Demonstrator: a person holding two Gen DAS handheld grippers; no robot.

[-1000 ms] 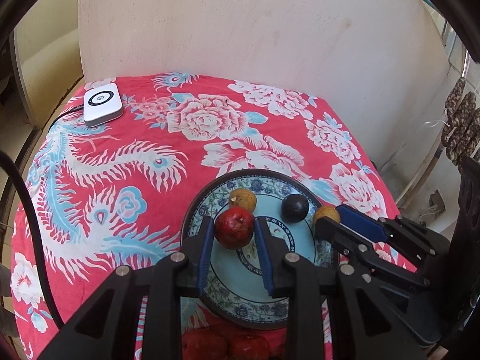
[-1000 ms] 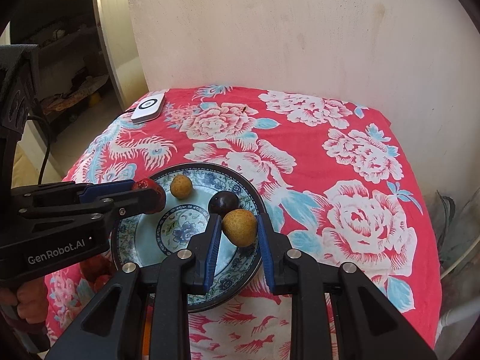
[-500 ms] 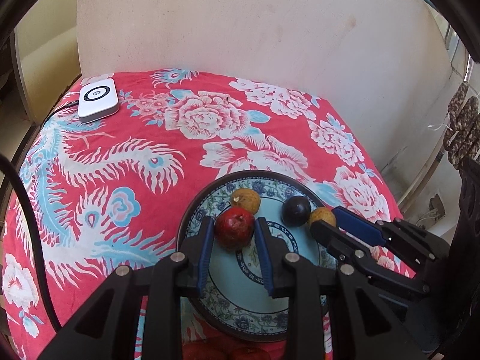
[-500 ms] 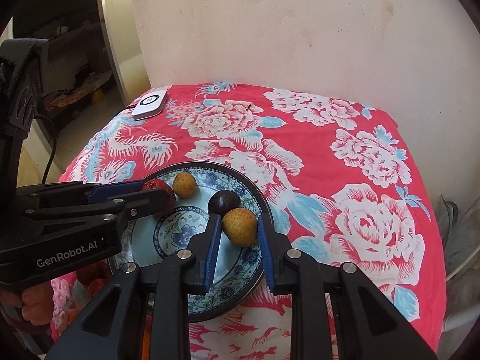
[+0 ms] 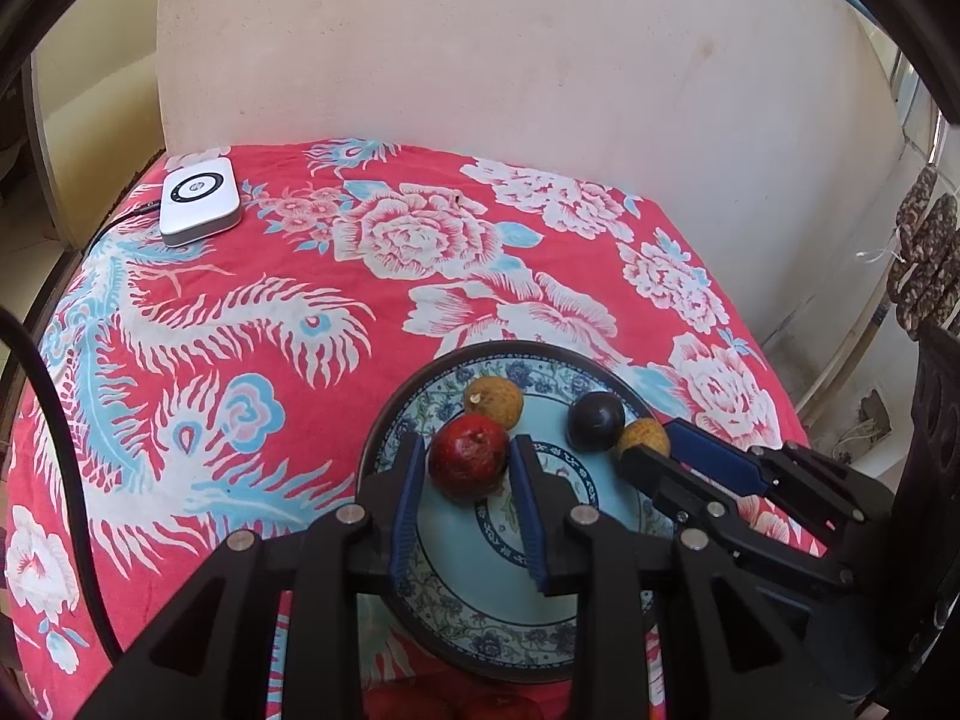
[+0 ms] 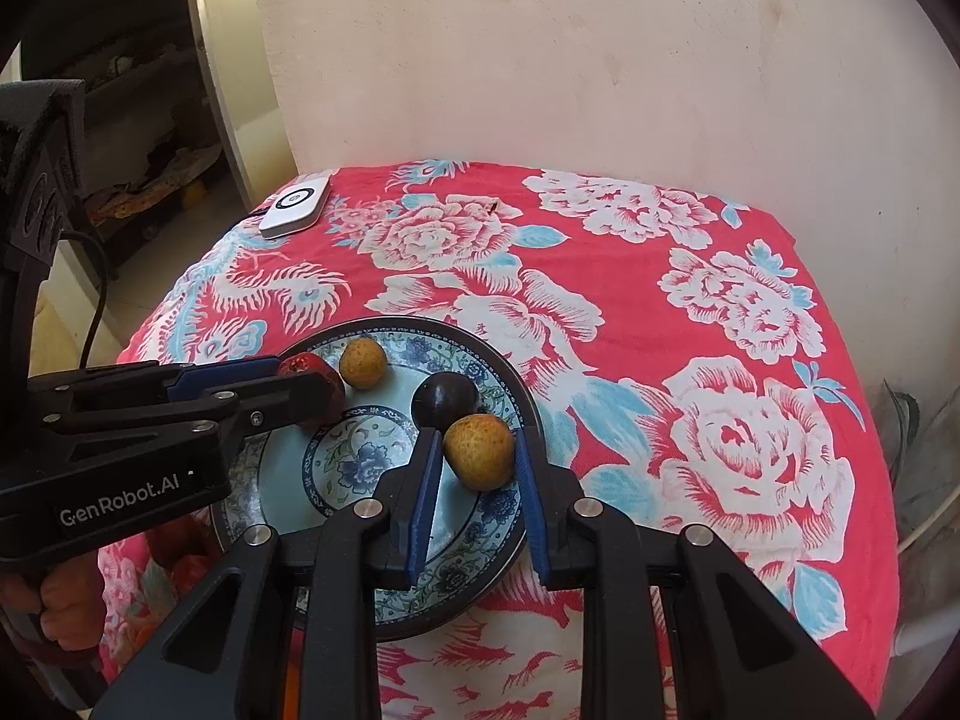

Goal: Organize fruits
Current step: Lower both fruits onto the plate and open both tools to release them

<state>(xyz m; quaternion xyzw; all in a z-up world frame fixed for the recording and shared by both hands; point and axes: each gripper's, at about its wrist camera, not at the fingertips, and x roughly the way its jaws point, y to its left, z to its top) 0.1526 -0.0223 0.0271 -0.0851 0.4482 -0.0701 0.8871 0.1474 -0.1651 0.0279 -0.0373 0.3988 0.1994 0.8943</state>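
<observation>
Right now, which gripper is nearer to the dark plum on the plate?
Right. The right gripper holds a yellow fruit that touches the dark plum; the left gripper grips the red fruit across the plate.

Sunlit corner with a cloth-covered table against a plain wall

A stained cream wall [image 6: 540, 60] rises behind the table, draped in a red floral cloth [image 5: 360, 276]. A small white device [image 5: 199, 199] lies at its far left corner, and a dim doorway [image 6: 120, 120] opens at left.

Left gripper [image 5: 470, 461], right gripper [image 6: 478, 451]: jaws clamped, angled down
</observation>
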